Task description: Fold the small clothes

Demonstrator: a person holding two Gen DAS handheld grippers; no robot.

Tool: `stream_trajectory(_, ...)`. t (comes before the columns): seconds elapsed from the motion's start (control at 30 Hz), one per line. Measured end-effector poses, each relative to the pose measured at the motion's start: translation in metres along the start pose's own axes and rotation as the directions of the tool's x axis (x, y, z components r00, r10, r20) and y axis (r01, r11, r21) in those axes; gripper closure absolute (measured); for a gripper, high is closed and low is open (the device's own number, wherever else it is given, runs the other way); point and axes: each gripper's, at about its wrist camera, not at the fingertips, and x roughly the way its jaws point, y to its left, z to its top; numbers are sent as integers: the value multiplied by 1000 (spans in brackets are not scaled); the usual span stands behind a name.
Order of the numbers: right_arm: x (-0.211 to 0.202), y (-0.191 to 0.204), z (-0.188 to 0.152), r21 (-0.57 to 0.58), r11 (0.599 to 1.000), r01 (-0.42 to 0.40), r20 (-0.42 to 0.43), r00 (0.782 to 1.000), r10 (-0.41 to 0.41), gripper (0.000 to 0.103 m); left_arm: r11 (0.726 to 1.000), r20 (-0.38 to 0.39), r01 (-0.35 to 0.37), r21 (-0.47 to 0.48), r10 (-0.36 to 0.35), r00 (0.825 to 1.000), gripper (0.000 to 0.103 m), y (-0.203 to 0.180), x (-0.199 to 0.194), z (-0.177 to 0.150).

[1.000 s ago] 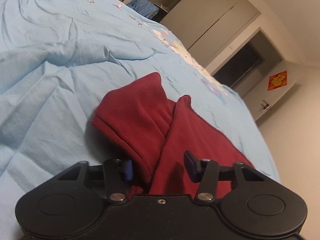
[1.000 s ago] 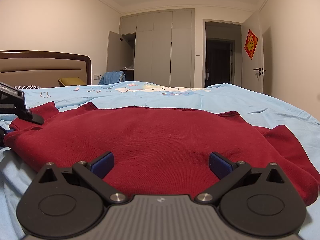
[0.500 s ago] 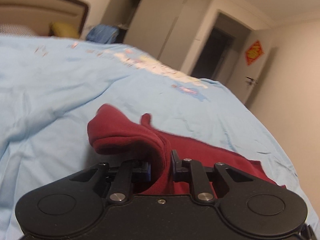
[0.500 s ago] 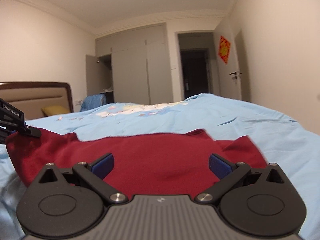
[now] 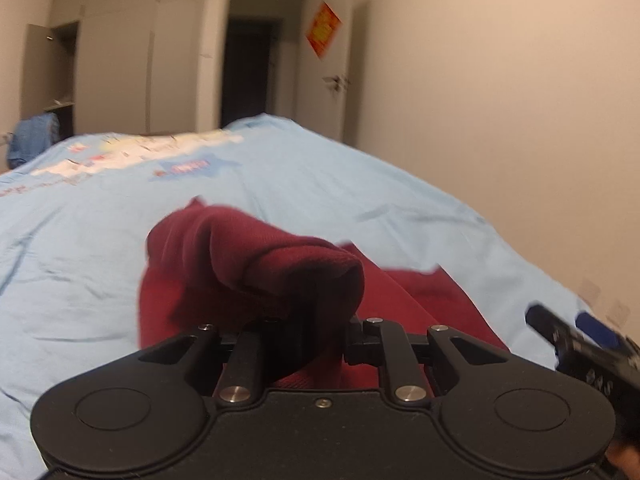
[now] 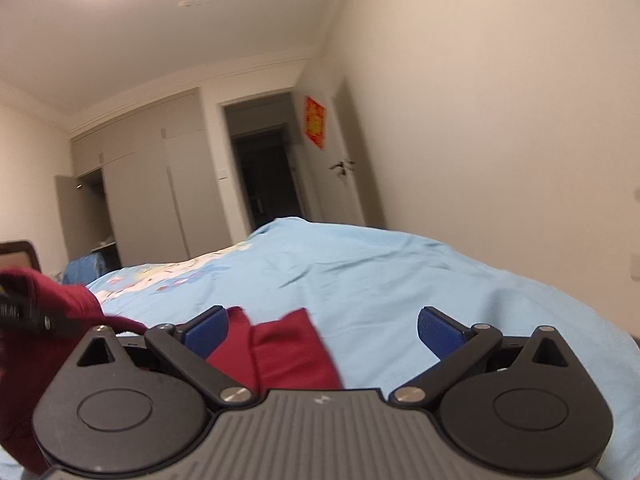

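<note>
Dark red knit garment [image 5: 280, 276], a small piece of clothing, lying on the light blue bedsheet [image 5: 100, 248] and partly lifted. One end is bunched into a thick rounded roll that rises above the sheet; the left gripper [image 5: 308, 332] has its jaws closed together on this roll, which hides the fingertips. The remainder of the garment lies flat toward the right, with two pointed corners resting on the sheet.

In the right wrist view the same garment [image 6: 280, 352] lies flat between and beyond the blue pads [image 6: 208, 330] of the right gripper [image 6: 322, 330], whose jaws stand wide apart and grip nothing. The lifted roll appears at the left edge of that view, with part of the left gripper across it.

The sheet is creased and carries a printed cartoon band [image 5: 132, 156] farther off. Behind the bed stand a grey wardrobe [image 6: 160, 192] with one door open, a dark doorway [image 6: 268, 176], and a door bearing a red square decoration [image 6: 315, 122]. Blue cloth [image 5: 32, 140] lies near the wardrobe. A plain wall [image 5: 500, 100] closes the right side. Bare sheet surrounds the garment on the far and right sides.
</note>
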Motion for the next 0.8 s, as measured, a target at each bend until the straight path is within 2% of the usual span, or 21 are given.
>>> stream_trajectory(0.1,4,-10,-3,36,999,15,-14,1000,-15,0,1000,-65,24,19,-23,998,83,-10,15,-15)
stream_trajectory(0.2,8,-10,-6,16,1000,9,-24,1000,-8,0,999,-84,32,9,-31,996,77,-12,18,-25)
stream_trajectory(0.37,12,-8,-11,-3,1000,1,-40,999,-1,0,997,-53,70,15,-69,996,51,-12,8,-32)
stream_trajectory(0.47,11,-9,-13,10,1000,4,-46,999,-4,0,997,-35,77,26,-76,997,39,-12,-1,-35)
stream_trajectory(0.67,7,-11,-14,32,999,13,-65,998,-11,0,996,-5,71,57,-71,997,30,-13,-18,-42)
stream_trajectory(0.8,7,-10,-14,33,999,10,-75,997,-7,0,992,8,41,121,-42,999,32,-20,-25,-49)
